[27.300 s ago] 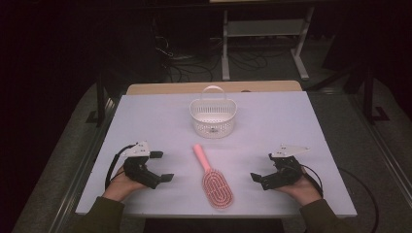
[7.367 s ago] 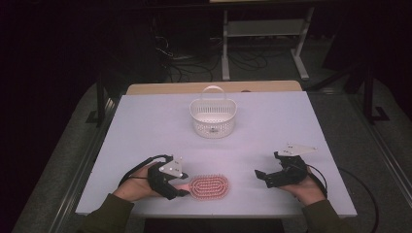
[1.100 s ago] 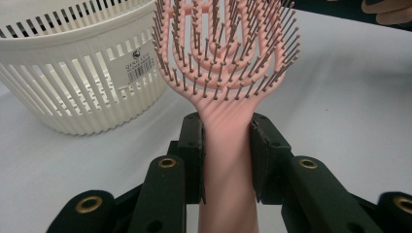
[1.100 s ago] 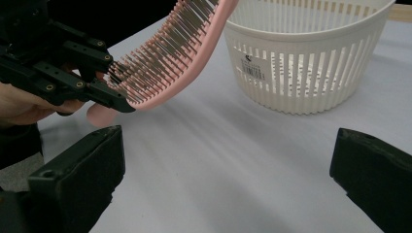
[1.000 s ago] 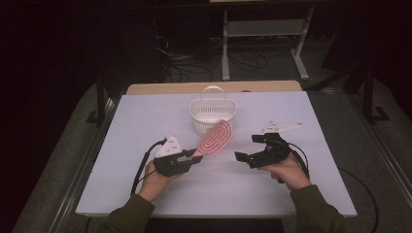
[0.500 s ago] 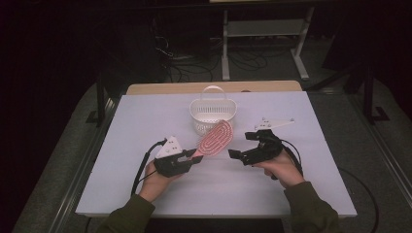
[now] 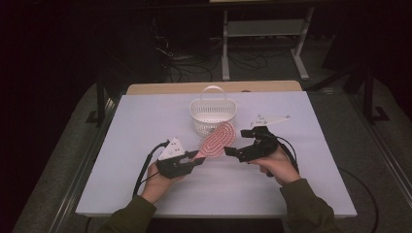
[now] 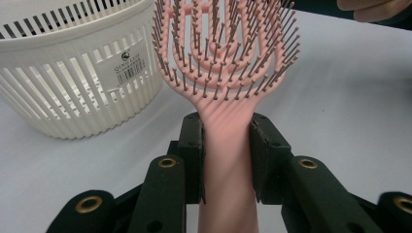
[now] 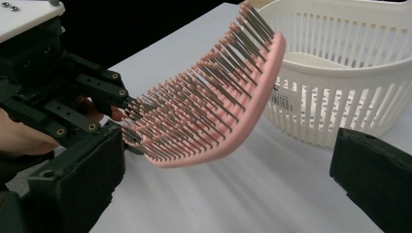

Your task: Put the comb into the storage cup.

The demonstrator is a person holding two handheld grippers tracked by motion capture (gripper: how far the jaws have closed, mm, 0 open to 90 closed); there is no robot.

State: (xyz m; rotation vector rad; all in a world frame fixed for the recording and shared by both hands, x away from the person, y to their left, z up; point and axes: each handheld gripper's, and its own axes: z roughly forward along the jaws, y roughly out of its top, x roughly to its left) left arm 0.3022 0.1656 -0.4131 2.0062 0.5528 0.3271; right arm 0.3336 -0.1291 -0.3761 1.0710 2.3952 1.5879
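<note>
A pink hairbrush (image 7: 218, 140) is held off the white table with its head tilted up in front of a white slotted basket (image 7: 213, 116). My left gripper (image 7: 198, 160) is shut on the brush's handle; in the left gripper view both pads press the handle (image 8: 227, 160) below the bristled head (image 8: 226, 58), with the basket (image 8: 73, 82) behind at left. My right gripper (image 7: 232, 153) is open just right of the brush head. In the right gripper view its jaws (image 9: 228, 194) stand wide on either side of the brush (image 9: 214, 111), touching nothing, and the left gripper (image 9: 58, 97) is beyond.
The basket (image 9: 340, 73) stands at the back middle of the table (image 7: 145, 126) with its handle upright. A wooden edge (image 7: 160, 88) runs behind the table, and dark floor with cables and a metal stand lies beyond.
My right gripper has moved left, closer to the brush head. The left gripper and the brush have kept still.
</note>
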